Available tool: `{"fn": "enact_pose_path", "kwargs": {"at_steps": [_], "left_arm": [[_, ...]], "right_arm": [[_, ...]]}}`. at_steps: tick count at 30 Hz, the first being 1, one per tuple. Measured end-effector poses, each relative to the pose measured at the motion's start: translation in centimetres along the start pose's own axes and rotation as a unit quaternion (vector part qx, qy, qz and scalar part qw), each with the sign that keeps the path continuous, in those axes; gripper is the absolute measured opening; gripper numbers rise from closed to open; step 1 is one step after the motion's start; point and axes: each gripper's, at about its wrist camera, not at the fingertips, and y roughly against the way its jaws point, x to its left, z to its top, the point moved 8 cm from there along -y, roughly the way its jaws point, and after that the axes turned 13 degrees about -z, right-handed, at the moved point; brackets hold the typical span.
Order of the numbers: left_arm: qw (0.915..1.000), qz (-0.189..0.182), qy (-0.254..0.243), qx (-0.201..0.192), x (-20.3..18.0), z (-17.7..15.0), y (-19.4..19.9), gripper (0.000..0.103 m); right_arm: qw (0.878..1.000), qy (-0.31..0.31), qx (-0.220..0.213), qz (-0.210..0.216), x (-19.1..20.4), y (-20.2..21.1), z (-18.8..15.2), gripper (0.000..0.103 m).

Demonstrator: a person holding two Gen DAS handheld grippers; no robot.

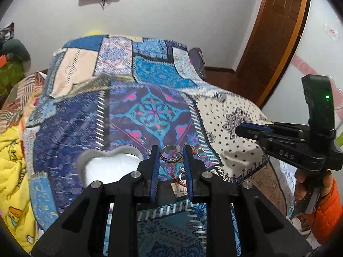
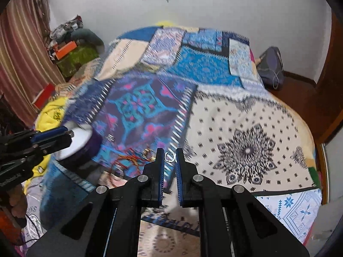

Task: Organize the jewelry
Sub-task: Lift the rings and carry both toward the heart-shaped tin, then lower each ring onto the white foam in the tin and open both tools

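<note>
Two tools work: the left tool (image 1: 171, 157) clamps a silver ring (image 1: 171, 153); the right tool (image 2: 170, 157) pinches a small clasp (image 2: 170, 157). Next, probably the heart-shaped box (image 1: 94, 156) left.

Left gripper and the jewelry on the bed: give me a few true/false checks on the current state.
1. The left gripper holds a silver ring between its fingers. True.
2. The white heart-shaped box lies to the right of that ring in the left wrist view. False: it lies to the left.
3. The right gripper is wide open and empty. False: its fingers are nearly together around a small silver piece.
4. A red cord lies on the patterned bedspread. True.
</note>
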Motion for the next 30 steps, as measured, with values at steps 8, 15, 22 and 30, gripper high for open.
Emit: {"fn": "enact_pose_path", "kwargs": {"at_steps": [8, 15, 22, 30], "left_arm": [[0.9989, 0.028, -0.006, -0.036, 1.6, 1.1, 4.3, 0.021], [0.9971, 0.055, -0.009, -0.051, 4.1, 1.7, 6.9, 0.021], [0.9974, 0.061, -0.004, -0.037, 6.4, 0.3, 7.0, 0.021], [0.9988, 0.047, 0.011, 0.0, 8.3, -2.2, 4.6, 0.021]], "right_arm": [[0.999, 0.007, -0.046, 0.028, 3.5, 3.1, 2.4, 0.009], [0.996, 0.018, -0.063, 0.061, 7.4, 3.9, 3.7, 0.009], [0.993, 0.036, -0.061, 0.091, 11.5, 3.1, 4.1, 0.009], [0.992, 0.053, -0.03, 0.109, 14.7, 0.3, 3.3, 0.009]]}}
